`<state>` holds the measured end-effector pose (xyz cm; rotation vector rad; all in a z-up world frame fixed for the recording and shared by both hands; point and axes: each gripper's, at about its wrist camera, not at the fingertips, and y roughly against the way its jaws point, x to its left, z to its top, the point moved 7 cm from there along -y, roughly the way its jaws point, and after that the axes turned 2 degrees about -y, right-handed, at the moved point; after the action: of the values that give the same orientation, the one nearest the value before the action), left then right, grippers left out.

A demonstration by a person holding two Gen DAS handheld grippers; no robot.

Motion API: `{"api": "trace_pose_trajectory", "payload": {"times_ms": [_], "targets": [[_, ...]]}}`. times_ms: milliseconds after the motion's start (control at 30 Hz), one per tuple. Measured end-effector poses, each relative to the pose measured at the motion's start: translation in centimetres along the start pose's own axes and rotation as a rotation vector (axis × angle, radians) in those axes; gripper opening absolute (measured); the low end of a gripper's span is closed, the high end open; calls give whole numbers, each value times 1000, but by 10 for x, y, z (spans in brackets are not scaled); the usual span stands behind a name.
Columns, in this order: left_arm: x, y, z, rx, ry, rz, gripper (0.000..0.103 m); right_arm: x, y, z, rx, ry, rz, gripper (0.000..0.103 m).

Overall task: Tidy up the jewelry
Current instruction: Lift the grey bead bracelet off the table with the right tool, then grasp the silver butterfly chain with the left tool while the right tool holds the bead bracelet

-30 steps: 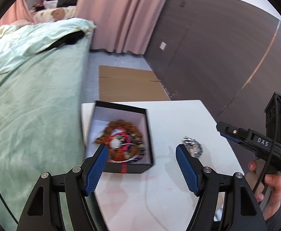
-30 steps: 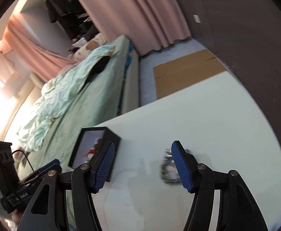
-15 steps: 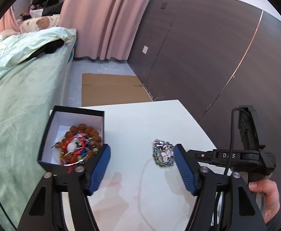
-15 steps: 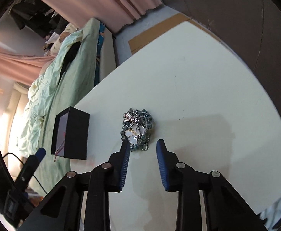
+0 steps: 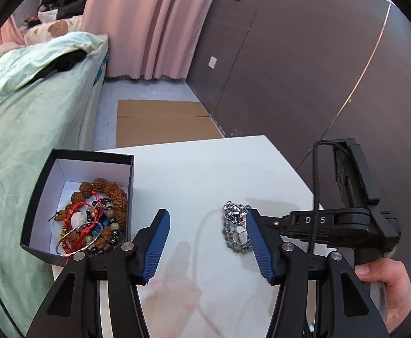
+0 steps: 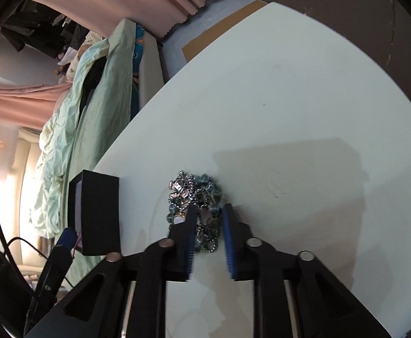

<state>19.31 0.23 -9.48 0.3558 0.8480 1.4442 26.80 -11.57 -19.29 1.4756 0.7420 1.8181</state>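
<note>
White tabletop [image 6: 290,90] beside a green-covered bed [image 5: 22,140]: the right gripper [image 6: 208,219] straddles a silver-and-blue beaded jewelry cluster [image 6: 197,197] at narrow spread, jaws not yet closed. Left gripper [image 5: 206,242] gapes wide, nearby. Black open-topped box [image 5: 47,253] of bead bracelets sits left.

Setting: home bedroom. Evidence: bed [image 5: 30,129] with pale green bedding beside a white table [image 5: 205,174]; pink floor-length curtains [image 5: 149,25]; dark wood-panelled wall [image 5: 290,64]; flattened cardboard [image 5: 163,122] on grey floor.
</note>
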Motion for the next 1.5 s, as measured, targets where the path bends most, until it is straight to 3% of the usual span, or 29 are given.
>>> {"api": "trace_pose_trajectory", "payload": {"times_ms": [700,933,1500], "targets": [[-14,-11,-2,-3,-18,0,58,6,66,4,-110,-28,180,11],[-27,-22,-8,21,-45,-20,58,15,91,10,-173,-30,309,11],[-77,-72,-29,133,-105,-96,58,-27,119,22,-275,-156,220,11]]}}
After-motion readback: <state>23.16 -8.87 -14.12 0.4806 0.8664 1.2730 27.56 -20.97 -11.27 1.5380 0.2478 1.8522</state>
